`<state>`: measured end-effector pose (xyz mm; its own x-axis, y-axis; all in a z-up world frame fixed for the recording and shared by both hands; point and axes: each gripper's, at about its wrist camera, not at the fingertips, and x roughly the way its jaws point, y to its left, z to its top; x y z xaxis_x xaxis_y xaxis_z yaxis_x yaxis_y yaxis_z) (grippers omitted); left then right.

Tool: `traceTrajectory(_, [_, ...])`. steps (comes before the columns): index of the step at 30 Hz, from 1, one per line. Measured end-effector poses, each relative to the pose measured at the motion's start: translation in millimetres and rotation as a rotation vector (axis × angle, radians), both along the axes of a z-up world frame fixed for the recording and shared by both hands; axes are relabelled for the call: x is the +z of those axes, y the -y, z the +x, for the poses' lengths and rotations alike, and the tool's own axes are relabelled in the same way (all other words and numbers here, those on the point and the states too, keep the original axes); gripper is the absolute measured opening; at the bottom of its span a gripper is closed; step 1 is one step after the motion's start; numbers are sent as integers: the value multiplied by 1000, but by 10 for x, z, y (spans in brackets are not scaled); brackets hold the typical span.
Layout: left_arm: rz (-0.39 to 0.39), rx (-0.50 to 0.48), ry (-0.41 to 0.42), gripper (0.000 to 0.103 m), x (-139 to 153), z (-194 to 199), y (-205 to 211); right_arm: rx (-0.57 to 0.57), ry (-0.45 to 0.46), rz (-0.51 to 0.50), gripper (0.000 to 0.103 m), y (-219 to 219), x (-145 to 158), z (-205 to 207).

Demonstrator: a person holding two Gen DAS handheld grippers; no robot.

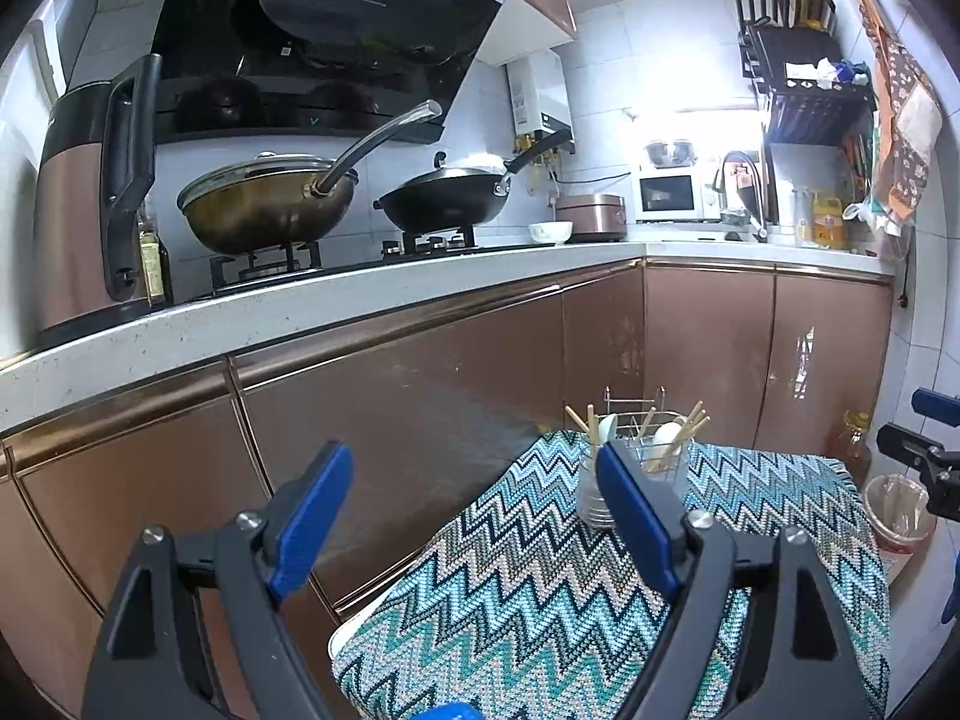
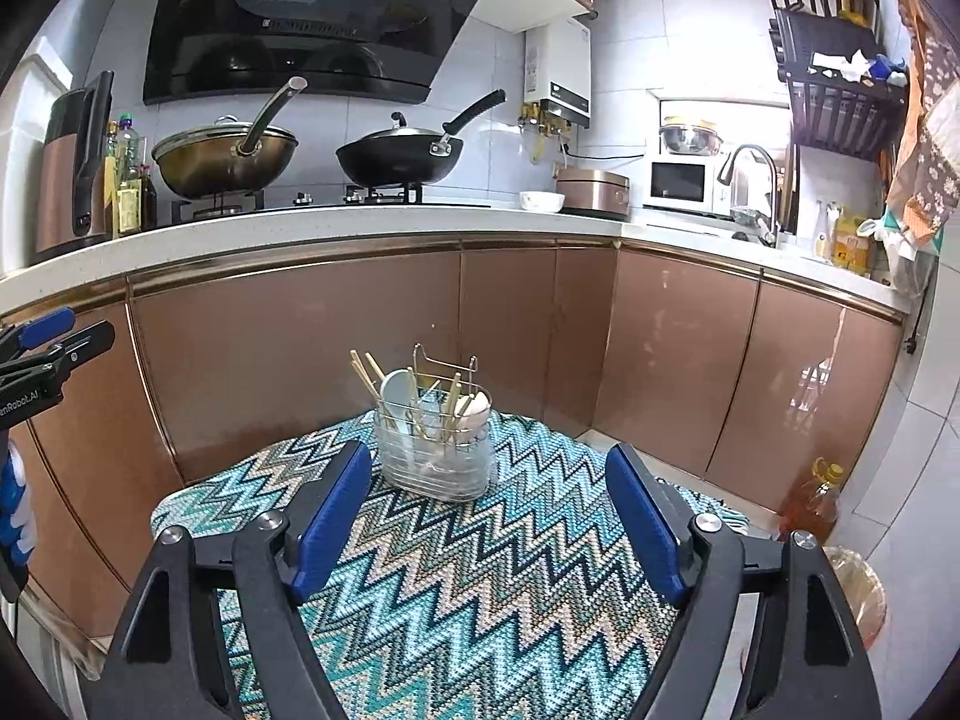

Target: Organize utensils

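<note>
A wire utensil holder (image 2: 435, 450) stands at the far end of a small table under a zigzag cloth (image 2: 480, 588). It holds wooden chopsticks (image 2: 366, 375) and white spoons (image 2: 396, 393). My right gripper (image 2: 489, 516) is open, its blue pads well short of the holder, nothing between them. In the left wrist view the holder (image 1: 636, 462) is partly hidden behind the right pad of my left gripper (image 1: 474, 510), which is open and empty and sits left of the table's edge. The right gripper (image 1: 918, 462) shows at that view's right edge.
Brown cabinet doors (image 2: 360, 348) run behind the table under a white counter (image 2: 300, 228) with two woks (image 2: 228, 156), a kettle and a rice cooker. An oil bottle (image 2: 813, 504) and a lined bin (image 2: 858, 594) stand on the floor to the right.
</note>
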<state>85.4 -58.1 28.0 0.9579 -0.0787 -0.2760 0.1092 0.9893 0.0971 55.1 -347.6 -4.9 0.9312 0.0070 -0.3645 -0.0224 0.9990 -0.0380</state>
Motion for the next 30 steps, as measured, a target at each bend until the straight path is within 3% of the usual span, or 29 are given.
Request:
traceTrajectory(8, [33,32,27,85,-26,-36,123,-34,-21,14,88,99,-72,26])
traceTrajectory(30, [11,23,38,86,-22,-62,178,-55,-50,21,95,144,-193,85])
